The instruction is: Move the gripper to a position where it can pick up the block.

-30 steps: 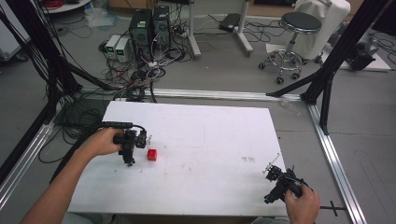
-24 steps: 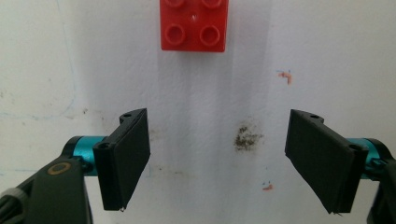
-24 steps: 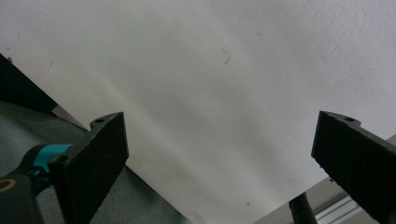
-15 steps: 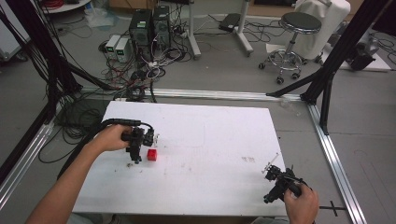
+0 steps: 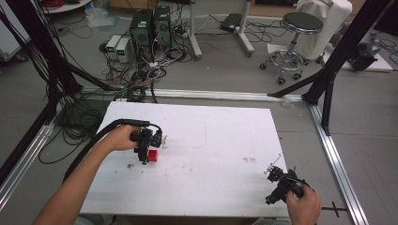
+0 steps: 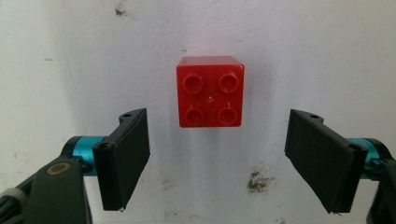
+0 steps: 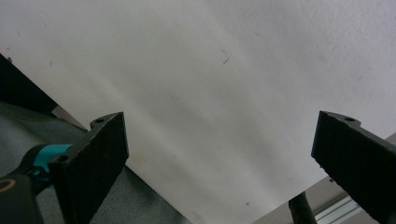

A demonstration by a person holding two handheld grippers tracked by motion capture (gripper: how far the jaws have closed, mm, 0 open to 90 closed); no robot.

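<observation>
A small red brick [image 5: 153, 155] with a two-by-two set of studs [image 6: 210, 92] lies on the white table [image 5: 211, 140], left of centre. My left gripper [image 5: 146, 149] hovers right over it, pointing down, open [image 6: 217, 163], its black jaws wide apart and the brick just beyond their tips, apart from both. My right gripper [image 5: 277, 187] rests near the table's front right corner, also open [image 7: 219, 158], with nothing but bare white table between its jaws.
Small dark smudges mark the table near the brick [image 6: 257, 179]. Aluminium frame rails [image 5: 335, 154] border the table. Behind it on the floor are computers and cables [image 5: 145, 33] and a stool [image 5: 293, 28]. A thick black cable [image 5: 101, 136] trails from the left gripper.
My left gripper has moved right and slightly forward until it stands over the red brick. The right gripper has stayed put.
</observation>
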